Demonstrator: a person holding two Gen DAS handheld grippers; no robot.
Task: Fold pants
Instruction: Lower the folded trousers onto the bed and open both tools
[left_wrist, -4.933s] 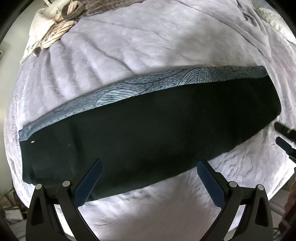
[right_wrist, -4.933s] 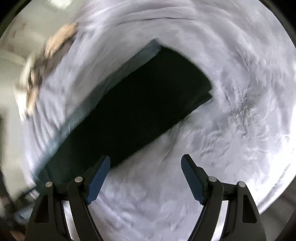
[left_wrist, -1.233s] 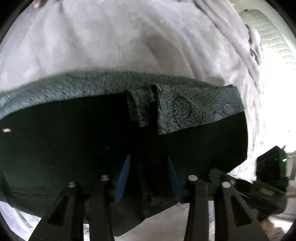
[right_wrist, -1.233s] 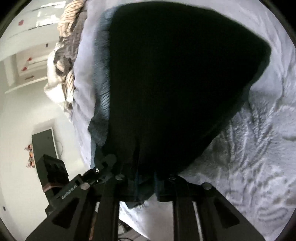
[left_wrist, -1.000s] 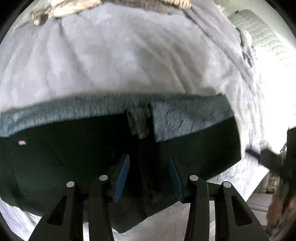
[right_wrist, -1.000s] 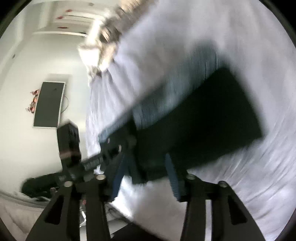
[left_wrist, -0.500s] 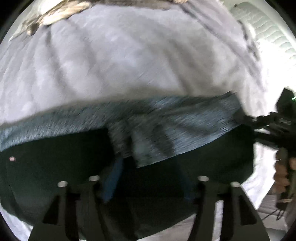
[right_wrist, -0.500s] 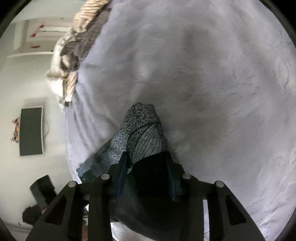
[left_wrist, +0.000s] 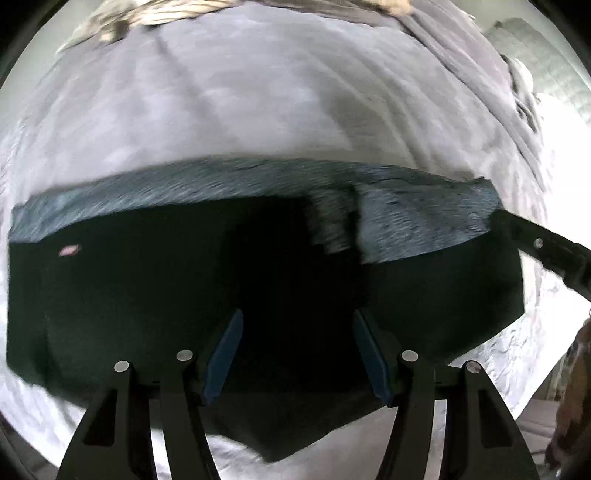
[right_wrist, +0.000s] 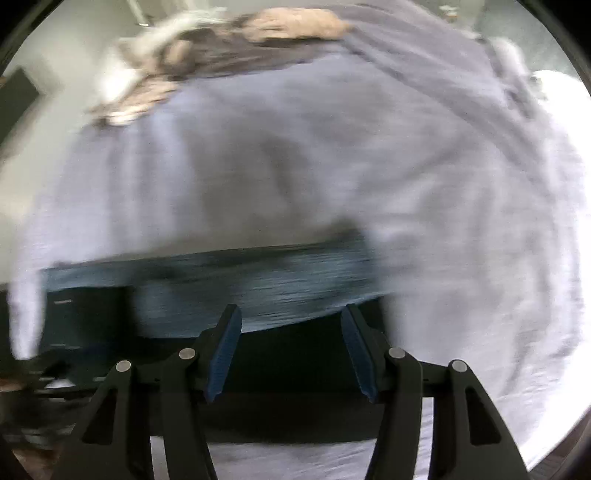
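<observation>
Pants (left_wrist: 147, 295): dark trousers with a patterned blue-grey stripe were laid folded across the bed, filling the middle and lower part of the left wrist view. In the right wrist view (right_wrist: 277, 288) they were seen, blurred, across the lower centre and lower left of the frame.

Stripe (left_wrist: 424, 229): the patterned band ran along the upper edge of the dark cloth; a folded-over part of it lay right of centre in the left wrist view.

Label (left_wrist: 70, 251): a small pale tag was seen on the dark cloth at the middle left.

Left gripper (left_wrist: 297, 356): it was pointed down over the pants at the bottom centre, jaws parted. The jaws had just been opening. Dark cloth lay beneath and between the blue pads (left_wrist: 223, 354), but the pads were not pressed on it; nothing was held.

Right gripper (right_wrist: 291, 352): it was seen at the bottom centre of its own view, jaws parted, having just been opening. The pants lay under the gap and were not gripped. Its dark frame was also seen at the right edge of the left wrist view (left_wrist: 546, 251), at the right end of the pants.

Bed (left_wrist: 258, 110): it was covered with a rumpled pale lilac sheet.

Clothes pile (right_wrist: 221, 48): other blurred garments were heaped at the upper edge of the bed.
</observation>
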